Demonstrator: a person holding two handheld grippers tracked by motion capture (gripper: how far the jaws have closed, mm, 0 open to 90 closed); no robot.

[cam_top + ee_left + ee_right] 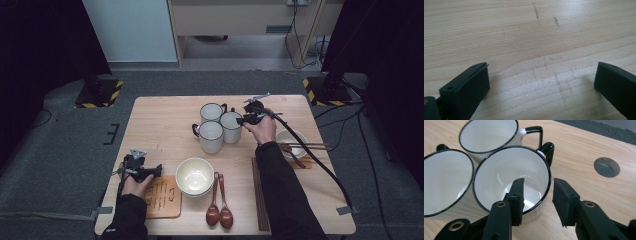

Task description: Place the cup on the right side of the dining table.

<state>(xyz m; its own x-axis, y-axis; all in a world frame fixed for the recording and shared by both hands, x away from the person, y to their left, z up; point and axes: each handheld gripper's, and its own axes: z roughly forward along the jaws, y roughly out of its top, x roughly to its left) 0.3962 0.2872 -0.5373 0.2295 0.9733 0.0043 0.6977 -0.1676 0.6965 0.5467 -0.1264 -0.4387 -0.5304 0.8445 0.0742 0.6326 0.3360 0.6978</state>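
Three white mugs with black rims stand bunched at the back middle of the wooden table (165, 120). My right gripper (245, 120) is at the rightmost mug (231, 125). In the right gripper view that mug (511, 175) is nearest, and my right gripper (538, 182) straddles its rim, one jaw inside, the other outside. A gap shows on both sides of the wall, so it is open. The other two mugs (489, 135) (444, 180) touch the nearest one. My left gripper (159, 170) rests at the front left, open wide over bare wood (541, 72).
A stack of white bowls (194, 176) stands front centre, with two wooden spoons (219, 210) and dark chopsticks (260, 195) to its right. A wooden coaster (162, 197) lies by the left hand. Another bowl (290, 140) sits at the right. A cable hole (606, 167) is near the mugs.
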